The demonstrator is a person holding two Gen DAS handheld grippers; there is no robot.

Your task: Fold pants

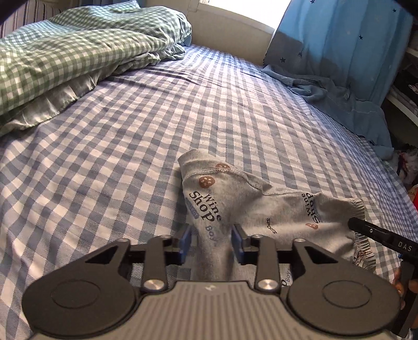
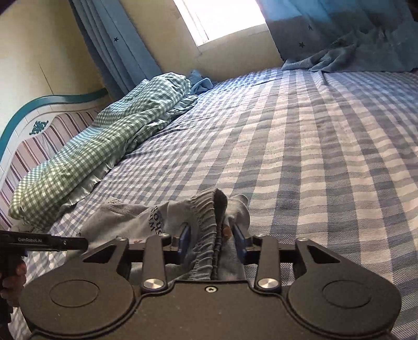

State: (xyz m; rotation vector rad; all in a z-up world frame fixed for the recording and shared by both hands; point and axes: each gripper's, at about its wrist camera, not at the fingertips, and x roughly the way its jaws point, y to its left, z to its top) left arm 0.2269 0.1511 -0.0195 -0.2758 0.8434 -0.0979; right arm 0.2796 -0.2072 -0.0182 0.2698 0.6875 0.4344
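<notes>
Small grey pants (image 1: pixel 250 204) with printed words and cookie marks lie crumpled on the blue checked bed sheet (image 1: pixel 130 136). My left gripper (image 1: pixel 211 242) has its blue pads on either side of one grey leg and is shut on it. My right gripper (image 2: pixel 213 242) is shut on the ribbed waistband of the pants (image 2: pixel 206 230), bunched between its pads. The right gripper's body (image 1: pixel 384 236) shows at the right edge of the left wrist view. The left gripper's body (image 2: pixel 52 242) shows at the left edge of the right wrist view.
A green checked quilt (image 1: pixel 73 52) is heaped along the left side of the bed by the striped headboard (image 2: pixel 39 146). A blue curtain (image 1: pixel 347 39) and a crumpled blue cloth (image 1: pixel 339 99) lie at the far right edge. A window (image 2: pixel 222 18) is behind.
</notes>
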